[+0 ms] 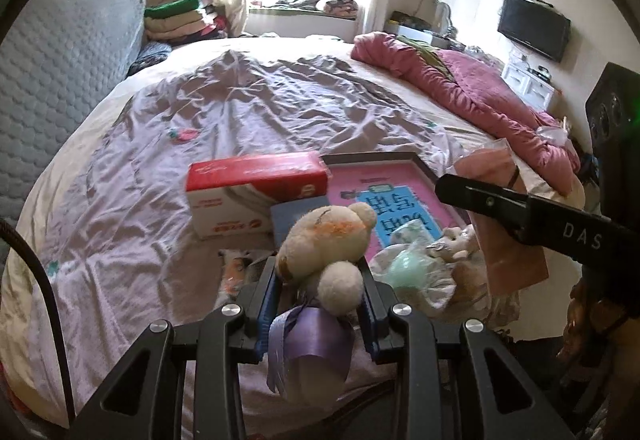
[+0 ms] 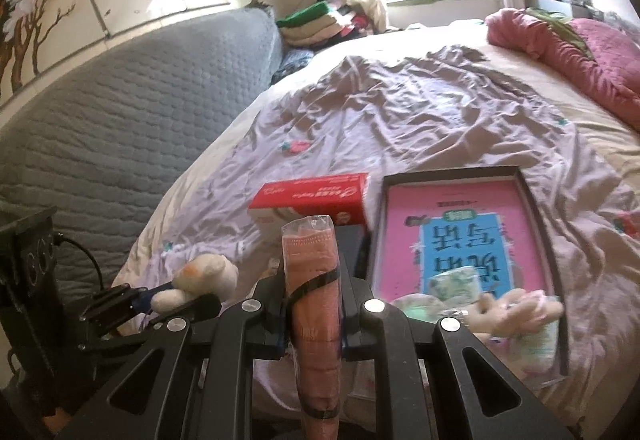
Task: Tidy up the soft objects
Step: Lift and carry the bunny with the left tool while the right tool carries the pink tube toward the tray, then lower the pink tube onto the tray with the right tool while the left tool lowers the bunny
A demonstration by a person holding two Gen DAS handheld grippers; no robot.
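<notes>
One cream plush bear (image 1: 326, 240) with a purple ribbon sits clamped between the pads of the left tongs (image 1: 320, 280), held above the near edge of the bed (image 1: 120, 200). One wrapped pink cloth roll (image 2: 314, 280) stands upright, pinched in the tightly closed right tongs (image 2: 314, 304). On the bed near that edge lie one red-and-white box (image 1: 248, 192) and, just beside it, one dark tray (image 2: 536, 200) holding a pink book and a few small soft packets. Beyond them the wrinkled sheet lies open up to one pink quilt (image 1: 460, 92) along the far right edge.
</notes>
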